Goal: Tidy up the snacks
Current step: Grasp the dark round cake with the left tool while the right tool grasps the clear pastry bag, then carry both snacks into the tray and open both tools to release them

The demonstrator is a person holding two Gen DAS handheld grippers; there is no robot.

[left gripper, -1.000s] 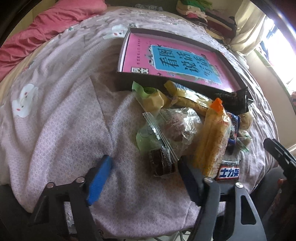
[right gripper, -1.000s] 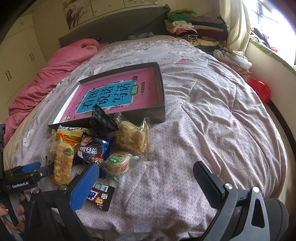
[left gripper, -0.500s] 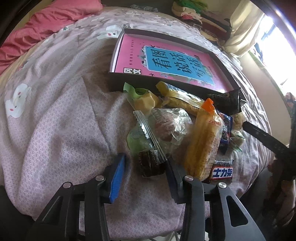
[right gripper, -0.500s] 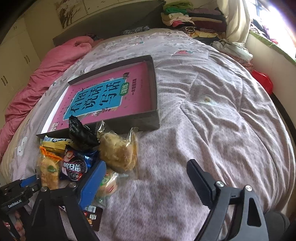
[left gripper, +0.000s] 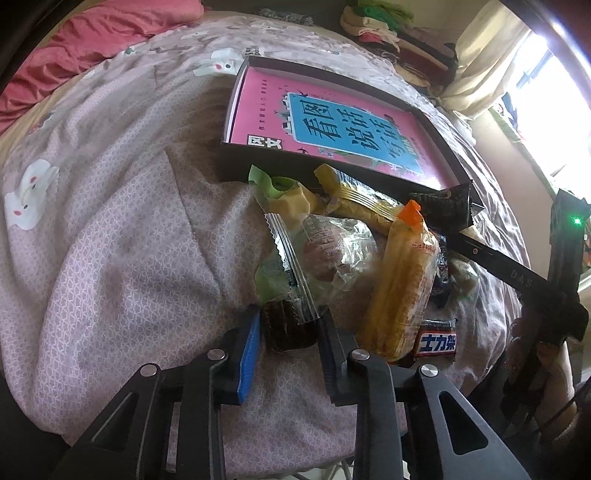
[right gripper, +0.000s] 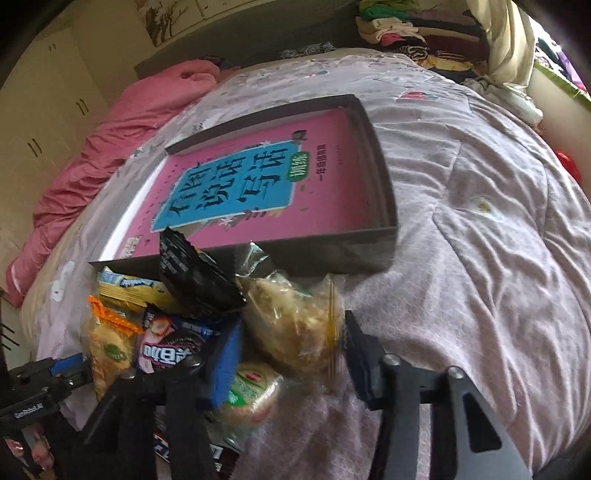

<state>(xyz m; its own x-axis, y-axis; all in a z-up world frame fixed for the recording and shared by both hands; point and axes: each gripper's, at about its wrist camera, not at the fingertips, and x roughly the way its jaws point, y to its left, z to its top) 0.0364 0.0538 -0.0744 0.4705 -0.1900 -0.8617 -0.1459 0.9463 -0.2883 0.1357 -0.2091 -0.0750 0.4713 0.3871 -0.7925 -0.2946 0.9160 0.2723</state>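
A heap of snack packets lies on the bed in front of a dark box (left gripper: pixel 236 162) that holds a pink book. My left gripper (left gripper: pixel 290 321) is closing, and its pads press both sides of a dark brown cake in a clear wrapper (left gripper: pixel 290 328). Beside it lie an orange-topped cracker pack (left gripper: pixel 402 288) and a Snickers bar (left gripper: pixel 437 341). My right gripper (right gripper: pixel 291 325) is also closing; its pads touch the sides of a clear-wrapped flaky pastry (right gripper: pixel 295 332). A black packet (right gripper: pixel 195 280), a blue Oreo pack (right gripper: pixel 170 347) and a green-labelled round cake (right gripper: pixel 251 391) lie around it.
The lilac bedspread (right gripper: pixel 480 258) stretches wide to the right of the box (right gripper: pixel 332 254). A pink quilt (right gripper: pixel 110 140) is bunched at the far left, folded clothes (right gripper: pixel 406 26) are stacked by the curtain. The bed's front edge runs just under both grippers.
Both grippers narrowed from wide open. The left one closed around the brown cake without shifting. The right one moved forward and down over the pastry packet and closed in on it.
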